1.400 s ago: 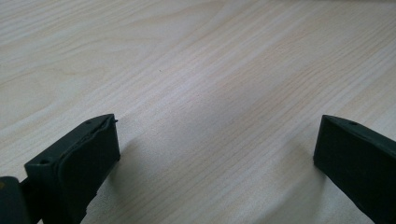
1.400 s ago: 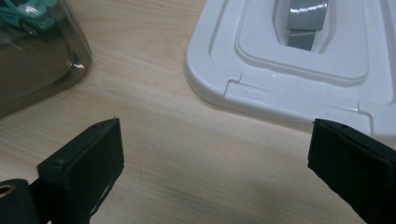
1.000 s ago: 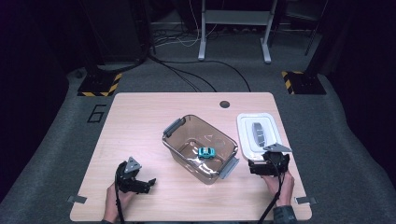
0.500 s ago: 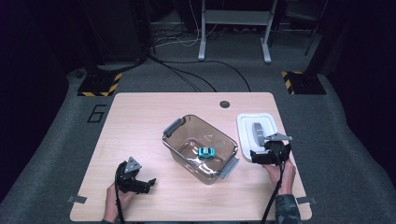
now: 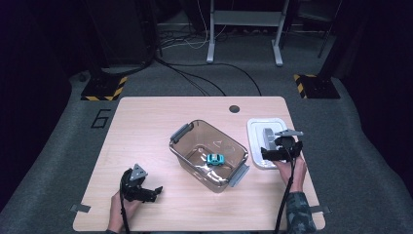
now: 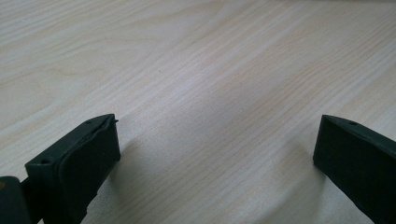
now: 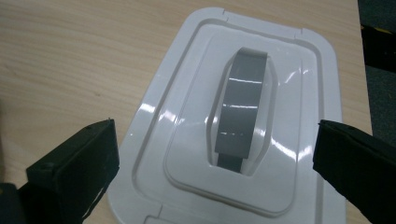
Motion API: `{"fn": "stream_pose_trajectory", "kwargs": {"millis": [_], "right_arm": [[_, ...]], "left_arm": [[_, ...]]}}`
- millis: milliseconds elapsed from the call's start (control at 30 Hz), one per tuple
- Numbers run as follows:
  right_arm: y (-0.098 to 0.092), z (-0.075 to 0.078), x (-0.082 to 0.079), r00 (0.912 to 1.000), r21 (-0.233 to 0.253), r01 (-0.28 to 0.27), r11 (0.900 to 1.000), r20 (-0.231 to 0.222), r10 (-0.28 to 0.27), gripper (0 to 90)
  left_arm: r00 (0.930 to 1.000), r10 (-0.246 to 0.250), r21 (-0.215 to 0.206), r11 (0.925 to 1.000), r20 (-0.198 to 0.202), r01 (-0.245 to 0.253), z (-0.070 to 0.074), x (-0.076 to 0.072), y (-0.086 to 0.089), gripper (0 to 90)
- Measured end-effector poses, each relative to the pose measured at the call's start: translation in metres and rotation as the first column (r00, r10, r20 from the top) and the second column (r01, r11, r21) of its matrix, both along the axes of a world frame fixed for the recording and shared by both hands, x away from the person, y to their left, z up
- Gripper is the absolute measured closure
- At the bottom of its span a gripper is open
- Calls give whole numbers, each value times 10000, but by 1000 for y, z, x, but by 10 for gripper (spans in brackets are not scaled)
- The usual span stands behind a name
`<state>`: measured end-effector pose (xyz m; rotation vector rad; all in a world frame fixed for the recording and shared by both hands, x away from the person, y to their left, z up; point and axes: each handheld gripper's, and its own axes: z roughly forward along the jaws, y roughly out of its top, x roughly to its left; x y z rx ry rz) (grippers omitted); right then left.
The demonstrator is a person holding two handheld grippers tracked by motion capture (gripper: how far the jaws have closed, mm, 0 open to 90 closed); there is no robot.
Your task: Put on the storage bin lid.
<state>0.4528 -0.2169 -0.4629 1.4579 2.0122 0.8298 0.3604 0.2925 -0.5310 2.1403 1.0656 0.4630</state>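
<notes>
Right gripper view: the right gripper [image 7: 215, 154] hangs spread wide over the white lid [image 7: 187, 140] with its grey handle [image 7: 243, 107], flat on the worktop [image 5: 146, 126] right of the clear bin [image 5: 187, 146]. The left gripper [image 6: 215, 149] rests spread on bare wood.

White lid [image 7: 187, 140] with grey handle [image 7: 240, 105] at centre of the frame, on wooden table [image 7: 70, 60], right gripper [image 7: 215, 158] jaws spread wide at lower left and lower right.

The lid [image 7: 233, 140] is glossy white with a grey handle [image 7: 243, 109]. The worktop [image 5: 146, 141] is pale wood grain, the bin [image 5: 207, 153] clear brownish, the toy car [image 5: 215, 159] teal, the jaws black.
</notes>
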Motion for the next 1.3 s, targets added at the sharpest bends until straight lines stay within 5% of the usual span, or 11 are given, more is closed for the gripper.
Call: {"fn": "stream_pose_trajectory", "kwargs": {"millis": [500, 633, 833, 1300], "right_arm": [[3, -15, 34, 9991, -370, 366, 9986, -185, -373, 6], [0, -22, 42, 9978, -131, 530, 9985, -403, -535, 36], [-2, -25, 52, 9958, -50, 881, 9961, -233, -882, 221], [6, -36, 65, 9941, -842, 1082, 9906, 92, -1078, 559]], "left_arm": [[10000, 7, -3, 10000, -2, -7, 0, 0, 0, 1], [10000, 4, 3, 10000, 3, -4, 0, 0, 0, 1], [10000, 14, -15, 10000, -7, -14, 0, 0, 0, 0], [10000, -36, 61, 10000, -2, 36, 0, 0, 0, 1]]}}
